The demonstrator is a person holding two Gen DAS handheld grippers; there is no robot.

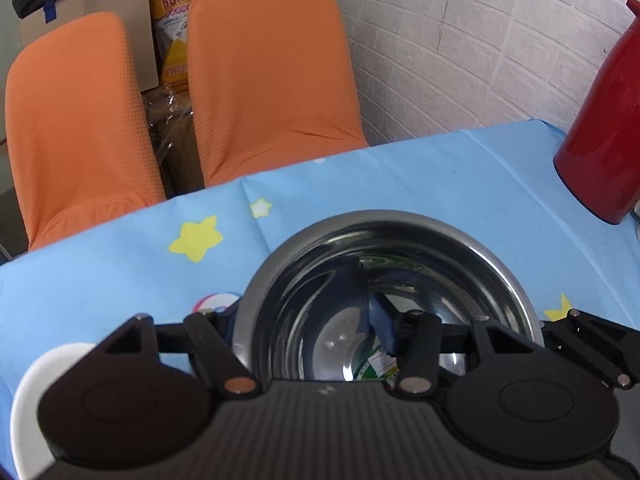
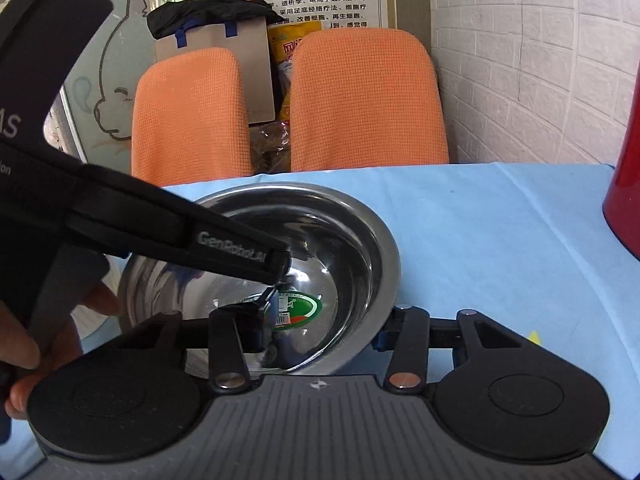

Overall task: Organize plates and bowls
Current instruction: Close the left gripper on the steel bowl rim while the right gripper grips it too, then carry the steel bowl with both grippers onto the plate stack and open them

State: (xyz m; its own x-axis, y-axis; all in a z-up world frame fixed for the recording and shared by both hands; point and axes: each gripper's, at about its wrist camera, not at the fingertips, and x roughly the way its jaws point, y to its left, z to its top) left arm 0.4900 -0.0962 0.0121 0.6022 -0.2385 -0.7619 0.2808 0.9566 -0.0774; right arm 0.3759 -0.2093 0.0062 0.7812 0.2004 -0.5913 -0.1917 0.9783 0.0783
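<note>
A shiny steel bowl with a green label inside sits on the blue star-print tablecloth. My left gripper straddles the bowl's left wall, one finger outside the rim and the blue-padded one inside. Its jaws stand wide and the inner pad looks clear of the metal. In the right wrist view, one of its fingers reaches over the bowl. My right gripper clamps the near-right wall, with its blue pad against the outside. A white plate lies partly hidden at the lower left.
A tall red thermos stands on the table at the right. Two orange chairs face the far table edge, with boxes and bags behind them. A white brick wall closes the right side. A person's hand holds the left gripper.
</note>
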